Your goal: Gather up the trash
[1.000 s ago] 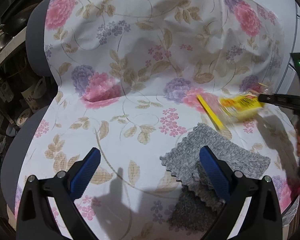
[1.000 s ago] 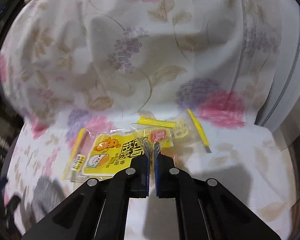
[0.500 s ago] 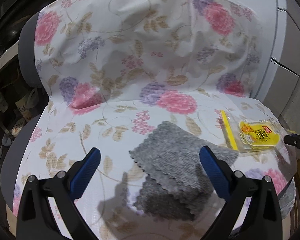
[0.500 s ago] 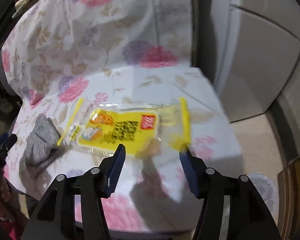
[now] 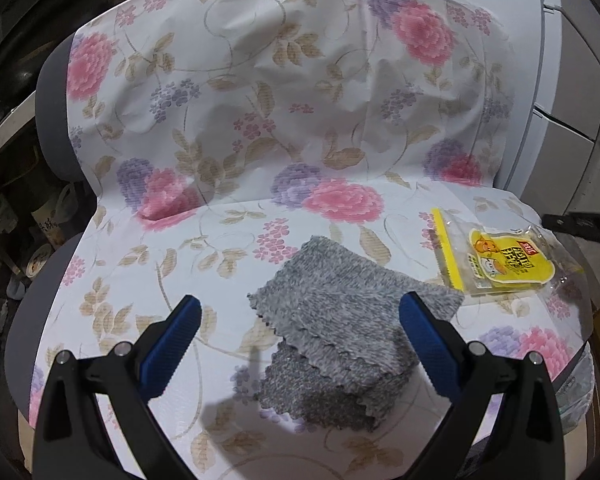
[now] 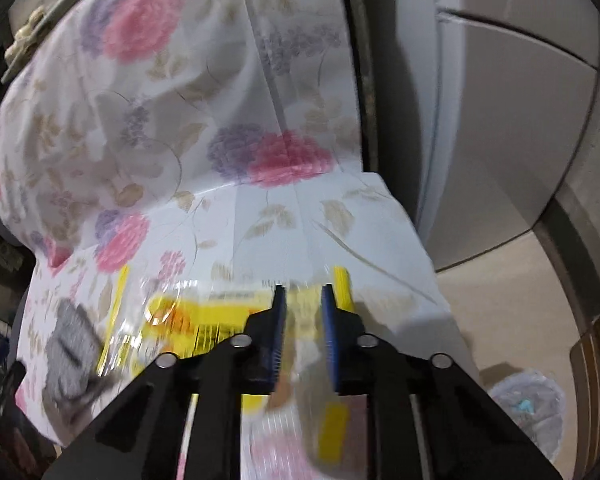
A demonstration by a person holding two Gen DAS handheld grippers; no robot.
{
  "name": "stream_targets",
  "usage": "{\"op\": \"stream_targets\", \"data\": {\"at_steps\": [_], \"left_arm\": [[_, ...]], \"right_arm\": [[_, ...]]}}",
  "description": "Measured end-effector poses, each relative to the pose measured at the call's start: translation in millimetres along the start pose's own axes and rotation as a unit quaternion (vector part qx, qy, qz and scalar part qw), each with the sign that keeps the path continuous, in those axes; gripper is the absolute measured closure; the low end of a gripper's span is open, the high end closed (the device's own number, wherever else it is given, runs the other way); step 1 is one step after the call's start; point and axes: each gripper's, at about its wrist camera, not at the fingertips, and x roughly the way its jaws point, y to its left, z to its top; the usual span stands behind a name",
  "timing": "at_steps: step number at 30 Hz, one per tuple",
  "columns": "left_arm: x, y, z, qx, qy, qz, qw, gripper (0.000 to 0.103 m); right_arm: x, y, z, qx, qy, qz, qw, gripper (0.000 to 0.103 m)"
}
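Wrapper [image 6: 204,320]: smeared by motion blur in the right wrist view, print unreadable.
Right tool [image 5: 580,226]: cut off by the left wrist view's edge.
Grey cloth [image 5: 352,332]: partly hidden behind the left tool's finger [image 5: 428,344].

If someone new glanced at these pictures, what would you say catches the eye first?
Probably the bright yellow snack wrapper, lying near the right edge of the seat on the flowered cover. The right gripper is closing around its edge. Next comes the stack of grey cloths in the middle of the seat, just beyond the open left gripper.
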Motion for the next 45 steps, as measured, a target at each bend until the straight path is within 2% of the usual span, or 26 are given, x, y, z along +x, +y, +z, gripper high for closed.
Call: {"op": "stream_targets", "data": {"at_steps": [4, 10, 16, 21, 23, 25, 28, 31, 33, 37, 41, 43, 44, 45], "left_arm": [[-1.3, 0.1, 0.8, 0.001, -0.005, -0.001, 1.0000, 0.007], [-4.4, 0.4, -1.0, 0.007, -0.015, -0.003, 0.9998, 0.007], [-1.4, 5.7, -3.4, -0.005, -0.015, -0.004, 0.9999, 0.007], [-0.6, 10.1, -10.0, -0.009, -0.012, -0.002, 0.9999, 0.007], [-1.2, 12.5, -13.3, -0.010, -0.010, -0.003, 0.9999, 0.007], [-2.1, 14.8, -15.2, -0.011, -0.010, -0.005, 0.9999, 0.007], [-3.6, 16.3, -16.6, -0.013, -0.012, -0.006, 0.9998, 0.007], [-5.8, 14.8, -17.5, -0.013, -0.014, -0.008, 0.9998, 0.007], [-6.7, 13.5, -17.9, -0.011, -0.014, -0.007, 0.9998, 0.007], [-4.5, 12.3, -17.6, -0.008, -0.011, -0.005, 0.9999, 0.007], [-2.9, 10.6, -16.5, -0.007, -0.009, -0.005, 0.9999, 0.006], [-2.7, 10.4, -16.6, -0.005, -0.009, -0.004, 0.9999, 0.007], [-2.4, 10.5, -16.6, -0.007, -0.008, -0.004, 0.9999, 0.007], [-1.6, 11.6, -16.3, -0.009, -0.007, -0.003, 0.9999, 0.007]], "right_arm": [[34.3, 11.6, 21.0, -0.018, 0.021, 0.007, 1.000, 0.090], [62.0, 10.3, 26.3, -0.029, 0.058, -0.024, 0.998, 0.090], [35.3, -0.4, -6.1, -0.016, 0.067, -0.007, 0.998, 0.091], [0.7, -1.5, -45.8, 0.006, 0.081, 0.015, 0.997, 0.088], [-10.7, 0.4, -59.9, 0.008, 0.093, 0.039, 0.995, 0.079], [-20.2, 4.6, -68.4, -0.007, 0.100, 0.068, 0.993, 0.046], [-32.9, 20.5, -73.4, -0.078, 0.073, 0.090, 0.990, 0.022], [-23.4, 32.3, -78.7, -0.117, 0.090, 0.113, 0.983, 0.018], [-15.8, 43.3, -85.8, -0.160, 0.092, 0.096, 0.978, 0.015], [-11.7, 65.3, -98.2, -0.264, 0.077, 0.041, 0.961, 0.013], [-3.0, 64.7, -90.3, -0.246, 0.074, 0.038, 0.966, 0.014], [-7.1, 71.1, -92.7, -0.257, 0.076, 0.047, 0.962, 0.030], [-9.1, 72.5, -94.7, -0.263, 0.078, 0.049, 0.960, 0.032], [-11.7, 74.3, -96.8, -0.269, 0.078, 0.047, 0.959, 0.040]]}}
